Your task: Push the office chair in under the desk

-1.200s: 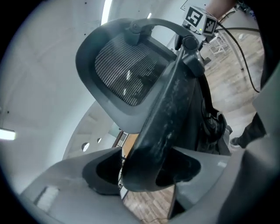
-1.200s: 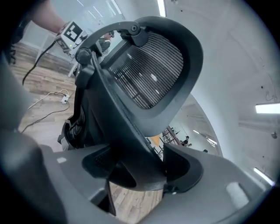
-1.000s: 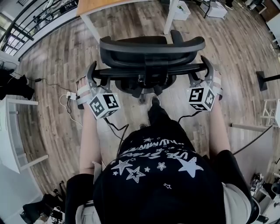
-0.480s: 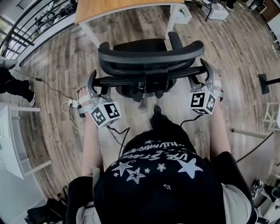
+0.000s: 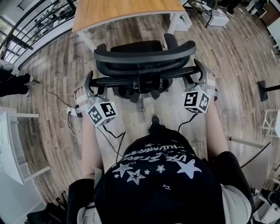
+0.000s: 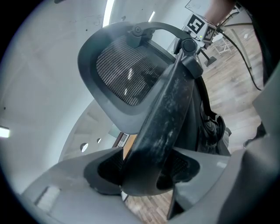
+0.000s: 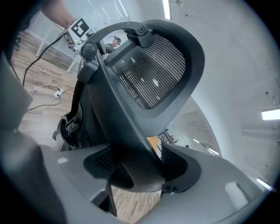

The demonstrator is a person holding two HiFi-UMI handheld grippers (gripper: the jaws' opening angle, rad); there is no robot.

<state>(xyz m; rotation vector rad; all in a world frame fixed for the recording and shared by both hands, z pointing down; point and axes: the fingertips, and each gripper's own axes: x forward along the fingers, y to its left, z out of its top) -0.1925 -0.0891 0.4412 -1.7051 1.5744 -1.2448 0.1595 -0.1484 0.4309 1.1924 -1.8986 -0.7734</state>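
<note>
The black mesh office chair stands on the wood floor just before the wooden desk, its back toward me. My left gripper grips the left end of the chair's rear crossbar, and my right gripper grips the right end. In the left gripper view the dark bar runs between the jaws of the left gripper, pressed by both. In the right gripper view the chair's frame sits between the jaws of the right gripper, which are closing on it.
White desk legs stand ahead on either side of the chair. Cables and a power strip lie on the floor at left, beside a white table. A black stand foot and white frame are at right.
The chair and both grippers have moved forward toward the desk, and more of the desktop now shows at the top. Both grips are unchanged.
</note>
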